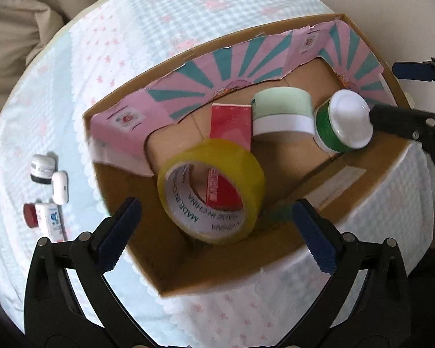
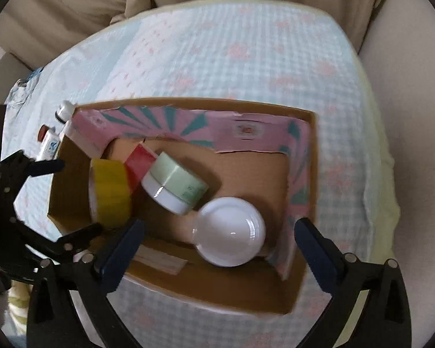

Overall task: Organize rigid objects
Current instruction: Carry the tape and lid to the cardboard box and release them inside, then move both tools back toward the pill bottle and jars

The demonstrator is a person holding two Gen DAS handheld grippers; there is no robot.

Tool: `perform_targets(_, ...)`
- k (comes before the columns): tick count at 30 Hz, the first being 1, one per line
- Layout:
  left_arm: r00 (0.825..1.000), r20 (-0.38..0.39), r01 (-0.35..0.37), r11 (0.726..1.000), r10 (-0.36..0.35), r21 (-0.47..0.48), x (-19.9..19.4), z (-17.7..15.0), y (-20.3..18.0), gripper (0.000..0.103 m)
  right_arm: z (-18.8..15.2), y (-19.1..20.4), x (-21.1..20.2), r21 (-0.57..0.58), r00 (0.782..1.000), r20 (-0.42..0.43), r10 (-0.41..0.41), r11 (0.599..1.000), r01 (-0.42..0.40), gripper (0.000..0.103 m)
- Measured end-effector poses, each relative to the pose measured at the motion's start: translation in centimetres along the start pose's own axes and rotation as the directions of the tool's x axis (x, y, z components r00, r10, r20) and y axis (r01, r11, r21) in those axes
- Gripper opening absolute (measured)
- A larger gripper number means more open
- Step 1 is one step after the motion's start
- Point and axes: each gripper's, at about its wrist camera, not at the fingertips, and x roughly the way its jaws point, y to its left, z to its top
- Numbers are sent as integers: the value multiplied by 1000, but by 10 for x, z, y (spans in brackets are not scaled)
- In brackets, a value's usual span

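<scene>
An open cardboard box [image 1: 206,272] with a pink and teal liner stands on the cloth-covered table. Inside it are a yellow tape roll [image 1: 211,191] tilted on its edge, a red carton [image 1: 232,127], a pale green and white jar [image 1: 281,113] and a green jar with a white lid [image 1: 345,121]. My left gripper [image 1: 217,232] hangs open over the tape roll, pads clear of it. My right gripper [image 2: 219,249] is open above the white-lidded jar [image 2: 232,232], not touching it. The tape roll [image 2: 110,191] and pale green jar [image 2: 174,185] lie to its left.
On the cloth left of the box lie a small black and white jar [image 1: 43,168], a white case [image 1: 59,187] and a red-capped bottle [image 1: 43,217]. The checked cloth [image 2: 232,52] stretches behind the box. Beige cushions surround the table.
</scene>
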Motion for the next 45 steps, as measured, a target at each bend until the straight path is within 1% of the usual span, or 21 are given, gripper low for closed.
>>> perform_targets(1,1000,-3,3,1000,-3,-7,-1,-2,2,103,-2,0,-3,-1,1000,12,-3,1000,3,103)
perform_targets(5,1000,-1,10,999,-10,-38,-5,-7,9,103,-6,1,-8,21,1000,5,-3,1000,3,103)
perform_targets(9,1000,10,18,997,-17,-69,-18,-14,14,103,-8,5,-15,12,1000,17,-14,1000,13,103)
perform_targets(13,1000,25,13,996,-11,-89,-30,-20,16,103,-10,9,-23,8,999,31,-16,1000,16,103)
perform_targets(16,999,48,23,994,-18,-108,-44,-23,19,103,-11,13,-33,12,999,43,-10,1000,10,103)
perform_targets(22,994,112,27,990,-12,-141,-87,-38,26,103,-17,28,-66,-6,995,92,-32,999,33,103)
perform_targets(27,984,175,45,979,-10,-199,-130,-60,40,103,-22,49,-108,-39,986,150,-72,996,79,103)
perform_targets(30,975,220,40,970,14,-240,-157,-76,57,103,-24,65,-134,-38,980,179,-87,995,95,103)
perform_targets(35,957,282,27,952,64,-306,-197,-113,98,103,-28,101,-167,-34,974,213,-73,996,82,103)
perform_targets(37,954,288,19,944,82,-330,-206,-127,115,103,-29,122,-179,-37,969,233,-81,995,92,103)
perform_targets(40,950,297,22,930,95,-368,-222,-154,147,103,-28,149,-190,-39,967,243,-82,995,94,103)
perform_targets(43,946,297,-3,920,130,-392,-234,-180,178,103,-27,179,-198,-30,964,256,-68,997,78,103)
perform_targets(45,945,289,-21,913,150,-406,-240,-197,203,103,-24,198,-200,-9,965,256,-48,999,52,103)
